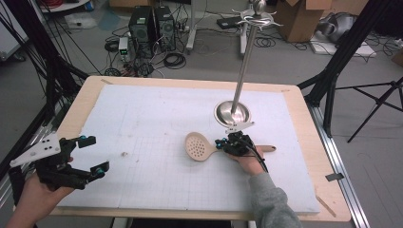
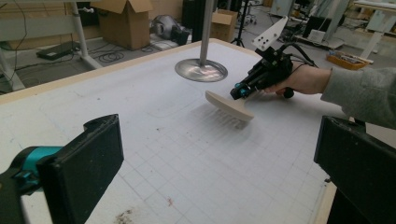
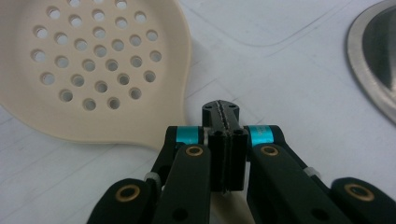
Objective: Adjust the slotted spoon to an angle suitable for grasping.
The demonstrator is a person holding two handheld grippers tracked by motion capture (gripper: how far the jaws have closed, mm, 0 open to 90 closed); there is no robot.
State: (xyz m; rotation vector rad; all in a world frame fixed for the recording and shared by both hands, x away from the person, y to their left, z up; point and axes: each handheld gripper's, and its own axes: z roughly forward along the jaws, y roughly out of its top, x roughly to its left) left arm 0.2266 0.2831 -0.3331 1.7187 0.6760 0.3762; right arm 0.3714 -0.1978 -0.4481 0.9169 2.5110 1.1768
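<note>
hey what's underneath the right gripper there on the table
The slotted spoon's handle runs under the right gripper, whose jaws are shut on it; the wooden end pokes out behind the hand. The gripped stretch of handle is covered, so the mat beneath cannot be seen.

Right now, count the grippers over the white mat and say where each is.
2. The left gripper hovers open at the mat's near-left edge; the right gripper is shut on the slotted spoon's handle, beside the stand's base.

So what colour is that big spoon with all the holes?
The round plastic slotted spoon is cream-beige all over, dotted with small round holes. The right gripper view shows it best.
</note>
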